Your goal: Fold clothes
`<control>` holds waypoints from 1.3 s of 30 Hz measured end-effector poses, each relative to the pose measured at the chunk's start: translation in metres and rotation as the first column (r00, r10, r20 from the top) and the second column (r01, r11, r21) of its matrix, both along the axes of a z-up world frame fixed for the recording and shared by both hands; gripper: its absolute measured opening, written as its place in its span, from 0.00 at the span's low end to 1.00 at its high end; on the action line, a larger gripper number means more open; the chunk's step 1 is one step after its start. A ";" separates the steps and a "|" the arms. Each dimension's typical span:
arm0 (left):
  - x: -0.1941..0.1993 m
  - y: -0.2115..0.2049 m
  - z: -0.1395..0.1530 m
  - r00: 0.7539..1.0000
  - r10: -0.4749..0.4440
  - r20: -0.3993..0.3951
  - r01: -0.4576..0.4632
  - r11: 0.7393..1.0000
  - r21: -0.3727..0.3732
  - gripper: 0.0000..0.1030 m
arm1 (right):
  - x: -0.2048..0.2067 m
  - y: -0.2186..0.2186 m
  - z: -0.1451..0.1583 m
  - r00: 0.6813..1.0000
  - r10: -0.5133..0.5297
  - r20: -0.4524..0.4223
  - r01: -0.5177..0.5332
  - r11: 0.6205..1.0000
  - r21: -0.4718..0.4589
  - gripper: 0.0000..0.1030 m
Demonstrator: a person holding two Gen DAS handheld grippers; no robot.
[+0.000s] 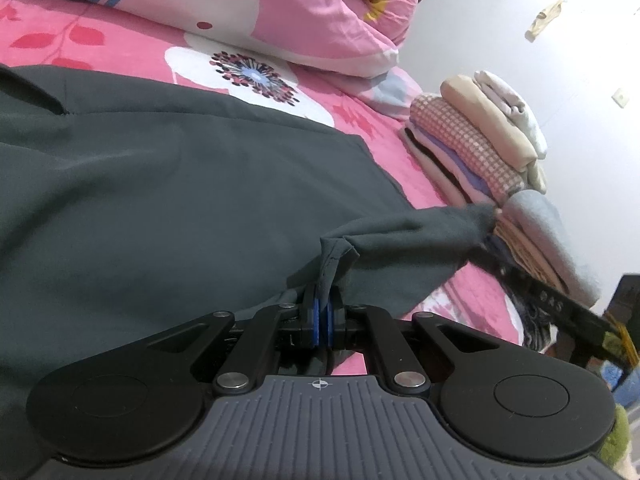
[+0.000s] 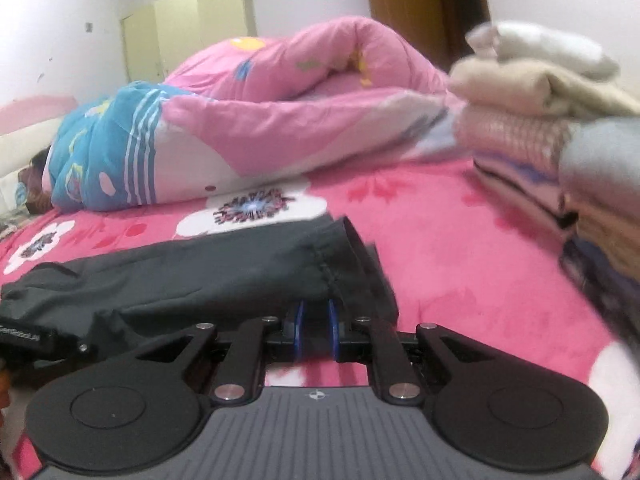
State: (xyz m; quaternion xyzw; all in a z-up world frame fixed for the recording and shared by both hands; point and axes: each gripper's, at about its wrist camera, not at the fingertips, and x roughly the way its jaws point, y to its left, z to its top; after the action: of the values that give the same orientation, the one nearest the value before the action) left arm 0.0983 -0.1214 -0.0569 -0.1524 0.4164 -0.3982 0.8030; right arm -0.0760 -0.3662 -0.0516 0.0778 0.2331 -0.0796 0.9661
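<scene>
Dark-grey garment [image 1: 160, 184]: lying spread on the pink floral bedsheet [image 1: 400, 152], ahead of and to the left of the left gripper's fingertips; looks like thin woven fabric, type unclear (trousers or skirt, cannot tell).
Risk 1: pinched edge slipping out of the left gripper [image 1: 322, 320] if pulled hard, since only a small bunch of hem is being caught.
Risk 2: raised corner brushing the folded clothes stack [image 1: 480, 148] just beyond the fingertips to the right, possibly toppling it.
Risk 3: right gripper [image 2: 316, 330] losing its share of cloth, so the fold is going uneven.
Left fingers: blue pads [image 1: 318, 320] pressing together, clamping a bunched garment edge that is rising up from between them.
Right fingers: pads [image 2: 299, 330] standing slightly apart; the hemmed garment end [image 2: 340, 264] is sitting right at the tips, but whether it is being gripped, cannot tell.
Rolled pink quilt [image 2: 280, 120]: lying well beyond the tips, clear of the work.
</scene>
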 end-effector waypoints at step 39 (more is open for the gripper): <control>0.010 0.018 -0.004 0.974 0.005 -0.225 -0.031 0.993 -0.112 0.00 | 0.037 -0.117 -0.035 0.991 0.085 -0.106 -0.017 0.849 0.528 0.03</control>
State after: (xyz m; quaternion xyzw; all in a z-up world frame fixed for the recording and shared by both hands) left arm 0.1083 -0.1031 -0.0608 -0.2461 0.4791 -0.3943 0.7446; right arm -0.0387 -0.4830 -0.0870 0.3274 0.3081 0.0082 0.8932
